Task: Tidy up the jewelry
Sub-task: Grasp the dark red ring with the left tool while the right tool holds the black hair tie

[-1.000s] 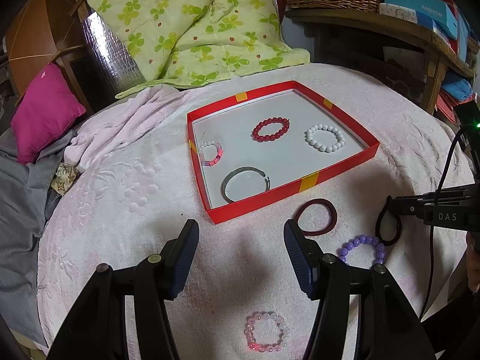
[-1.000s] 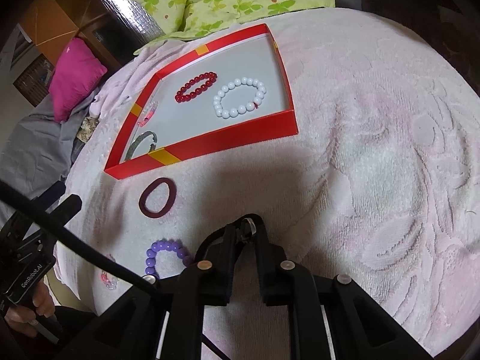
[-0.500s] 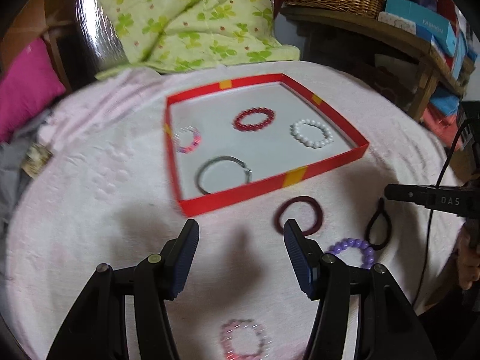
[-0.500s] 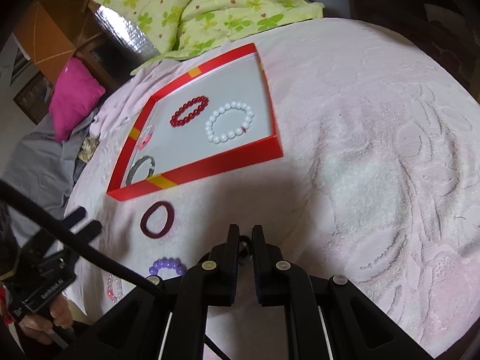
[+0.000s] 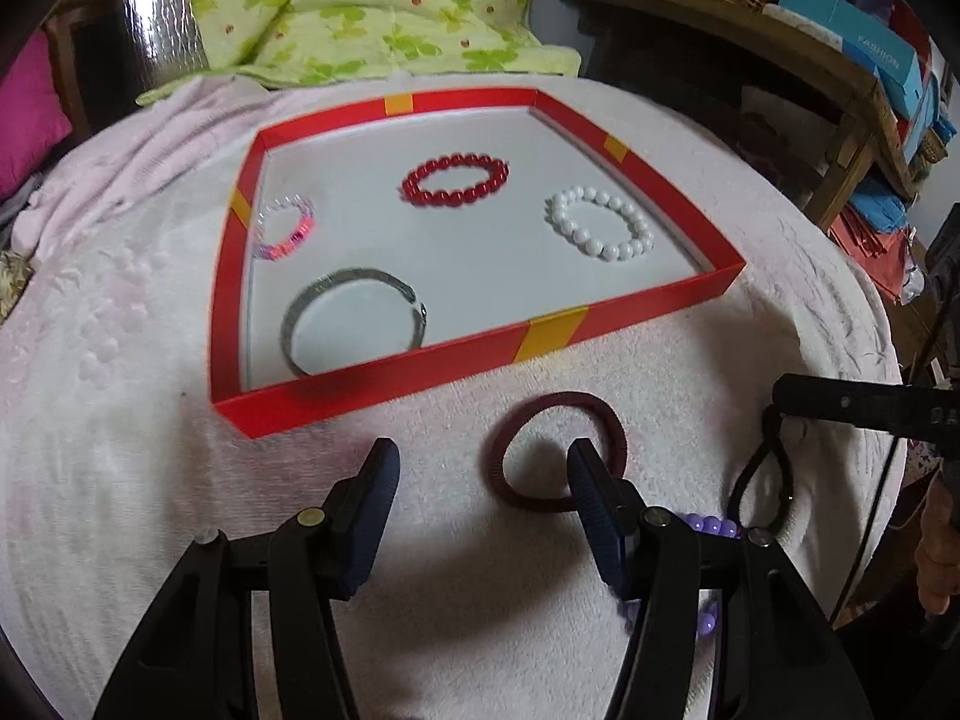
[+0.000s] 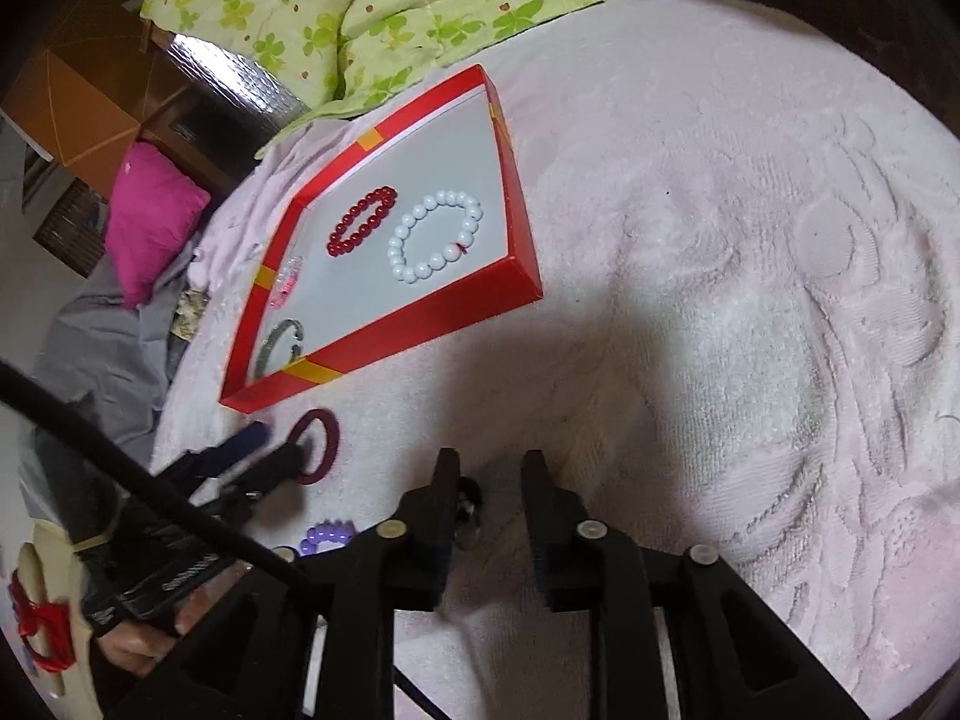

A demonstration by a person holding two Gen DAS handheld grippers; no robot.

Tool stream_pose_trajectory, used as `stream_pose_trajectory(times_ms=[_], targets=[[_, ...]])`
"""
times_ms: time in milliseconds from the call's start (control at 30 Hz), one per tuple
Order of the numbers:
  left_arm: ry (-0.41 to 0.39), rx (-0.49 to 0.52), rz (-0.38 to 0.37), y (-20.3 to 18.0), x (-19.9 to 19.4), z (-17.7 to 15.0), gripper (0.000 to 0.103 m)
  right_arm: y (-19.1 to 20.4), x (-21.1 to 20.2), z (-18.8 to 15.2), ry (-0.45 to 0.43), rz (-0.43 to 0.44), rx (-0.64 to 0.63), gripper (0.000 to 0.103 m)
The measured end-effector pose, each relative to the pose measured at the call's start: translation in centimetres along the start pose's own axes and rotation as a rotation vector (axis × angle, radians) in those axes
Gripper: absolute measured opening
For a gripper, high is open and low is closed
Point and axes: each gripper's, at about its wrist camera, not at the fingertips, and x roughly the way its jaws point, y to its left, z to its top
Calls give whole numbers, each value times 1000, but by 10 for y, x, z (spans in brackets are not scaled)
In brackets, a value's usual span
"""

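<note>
Fingers on my right gripper point(image 6: 489, 480) have sprung apart: half a second ago they were pinched shut on the black hair tie point(image 5: 765, 483), and now there is a clear gap between them with nothing held. That tie lies loose on the pink blanket point(image 6: 750, 240), just under the right tool's tip at the right edge of the left camera frame, so I read this as a drop or a let-go short of the red tray point(image 5: 384, 399), and it needs regrasping. Meanwhile my left gripper point(image 5: 480, 471) has pushed forward, spread wide and empty, and its right-hand finger point(image 5: 591, 480) now sits over the dark red hair band point(image 5: 609, 426) at lower centre, seemingly inside the loop. I'd judge that band to be its next pick. In the tray, filling the upper middle of the frame, lie the red bead bracelet point(image 5: 455, 181), white bead bracelet point(image 5: 600, 229), pink bracelet point(image 5: 287, 228) and grey bangle point(image 5: 354, 318). Still outside is the purple bead bracelet point(image 5: 708, 523), mostly hidden behind the left tool.
</note>
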Motion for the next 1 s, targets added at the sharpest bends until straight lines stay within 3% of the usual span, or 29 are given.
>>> stream_pose_trajectory(times_ms=[200, 600, 667, 767, 1000], targets=[[-20, 14, -6, -2, 4, 1, 51, 2, 3, 0, 7, 20, -9, 29], [-38, 55, -22, -7, 4, 2, 10, 26, 13, -5, 8, -28, -134, 32], [-41, 68, -23, -9, 2, 2, 8, 33, 14, -8, 12, -34, -175, 29], [-44, 84, -26, -11, -2, 1, 7, 40, 17, -13, 20, -41, -225, 14], [-68, 81, -22, -6, -16, 0, 7, 43, 11, -13, -19, -54, -237, 9]])
